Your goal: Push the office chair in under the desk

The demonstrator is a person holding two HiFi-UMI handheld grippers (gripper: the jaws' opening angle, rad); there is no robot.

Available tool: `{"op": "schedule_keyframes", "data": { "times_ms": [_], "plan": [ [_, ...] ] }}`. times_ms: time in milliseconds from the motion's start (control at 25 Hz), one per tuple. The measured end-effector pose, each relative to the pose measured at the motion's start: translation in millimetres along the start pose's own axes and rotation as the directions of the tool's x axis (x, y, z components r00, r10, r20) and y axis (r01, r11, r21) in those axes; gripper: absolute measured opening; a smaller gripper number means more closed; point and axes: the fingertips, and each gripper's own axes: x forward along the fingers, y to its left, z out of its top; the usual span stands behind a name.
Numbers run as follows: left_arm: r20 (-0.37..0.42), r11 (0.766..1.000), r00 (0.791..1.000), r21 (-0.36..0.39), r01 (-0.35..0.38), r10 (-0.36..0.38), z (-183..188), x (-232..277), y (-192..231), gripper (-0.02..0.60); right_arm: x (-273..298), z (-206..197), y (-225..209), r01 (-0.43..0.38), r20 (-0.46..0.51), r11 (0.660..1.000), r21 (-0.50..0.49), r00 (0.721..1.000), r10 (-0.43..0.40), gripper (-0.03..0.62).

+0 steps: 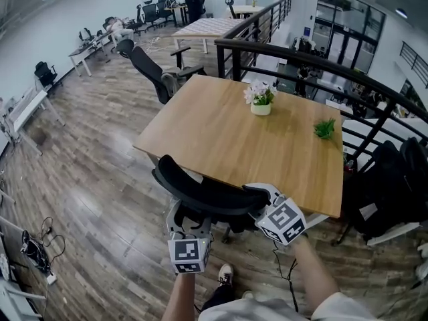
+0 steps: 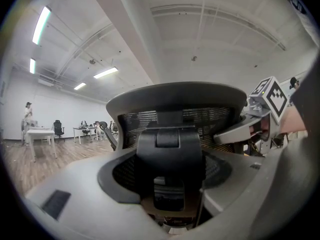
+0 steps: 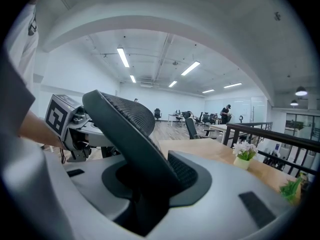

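The black mesh office chair (image 1: pixel 207 194) stands at the near edge of the wooden desk (image 1: pixel 214 139), its backrest towards me. My left gripper (image 1: pixel 189 221) is shut on the backrest's middle spine, which fills the gap between the jaws in the left gripper view, where the chair (image 2: pixel 170 101) takes up most of the picture. My right gripper (image 1: pixel 262 203) is shut on the backrest's right top edge. In the right gripper view the mesh back (image 3: pixel 125 119) slants up from between the jaws, with the desk (image 3: pixel 210 151) beyond. The seat is hidden under the desk edge.
A white pot of flowers (image 1: pixel 260 100) and a small green plant (image 1: pixel 325 129) stand on the desk. A second black chair (image 1: pixel 157 72) is at the desk's far left corner. A dark railing (image 1: pixel 301 55) runs behind. Black bags (image 1: pixel 394 179) sit at the right.
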Motion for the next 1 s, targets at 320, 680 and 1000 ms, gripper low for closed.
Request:
{"op": "schedule_keyframes", "data": {
  "times_ms": [320,680,1000],
  "plan": [
    [0.029,1.0,1.0,0.009,-0.008,0.008,8,24,-4,0.325,4,1,-27,0.007,0.01,1.0,-0.001,1.0,-0.007,0.153],
    [0.023,1.0,1.0,0.005,-0.007,0.007,12,54,-7,0.325,13,1,-58,0.026,0.013,1.0,-0.001,1.0,-0.026,0.156],
    [0.028,1.0,1.0,0.004,-0.003,0.003,15,66,-11,0.333,17,-2,-72,-0.002,0.026,1.0,0.028,1.0,0.001,0.16]
  ]
}}
